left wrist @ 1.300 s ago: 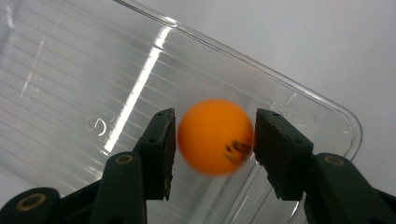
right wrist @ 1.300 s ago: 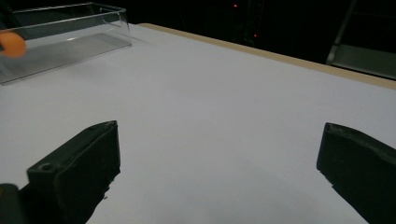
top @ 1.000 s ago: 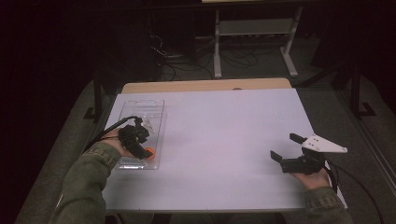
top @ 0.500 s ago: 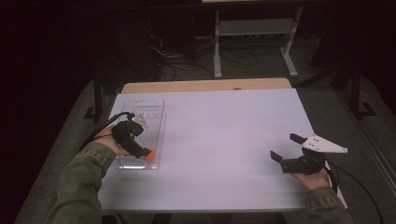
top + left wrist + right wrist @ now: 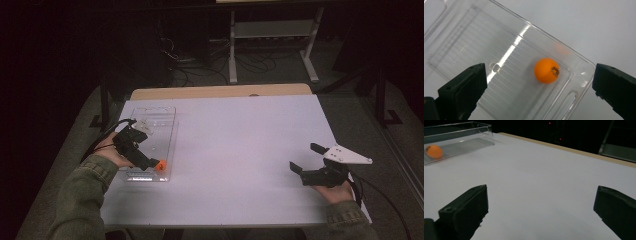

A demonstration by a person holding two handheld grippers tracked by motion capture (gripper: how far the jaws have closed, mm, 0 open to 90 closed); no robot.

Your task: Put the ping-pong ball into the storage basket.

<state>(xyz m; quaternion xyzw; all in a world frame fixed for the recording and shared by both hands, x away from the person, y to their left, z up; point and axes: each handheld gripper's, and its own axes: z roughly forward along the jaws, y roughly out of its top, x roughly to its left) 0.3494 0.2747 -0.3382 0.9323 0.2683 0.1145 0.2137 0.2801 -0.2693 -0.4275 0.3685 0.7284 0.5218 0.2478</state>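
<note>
An orange ball (image 5: 160,165) (image 5: 547,70) lies loose in the near right corner of a clear plastic tray (image 5: 162,117) (image 5: 474,37) at the table's left. My left gripper (image 5: 149,159) (image 5: 538,67) hovers just above it. Its jaws have just been opening and now stand wide, one on each side of the ball and touching nothing. My right gripper (image 5: 303,156) (image 5: 541,188) rests open and empty near the front right of the white table (image 5: 240,135). From there the ball (image 5: 433,151) and the tray (image 5: 461,145) show far off.
The white table top ends in a wooden strip (image 5: 220,91) at the far edge. A metal stand (image 5: 270,35) and cables lie on the dark floor beyond. A cable (image 5: 107,131) trails from the left gripper past the tray's left side.
My left gripper's jaws have opened and let go of the orange ball, which stays in the tray. The left hand has lifted and drawn back a little. The right hand has not moved.
</note>
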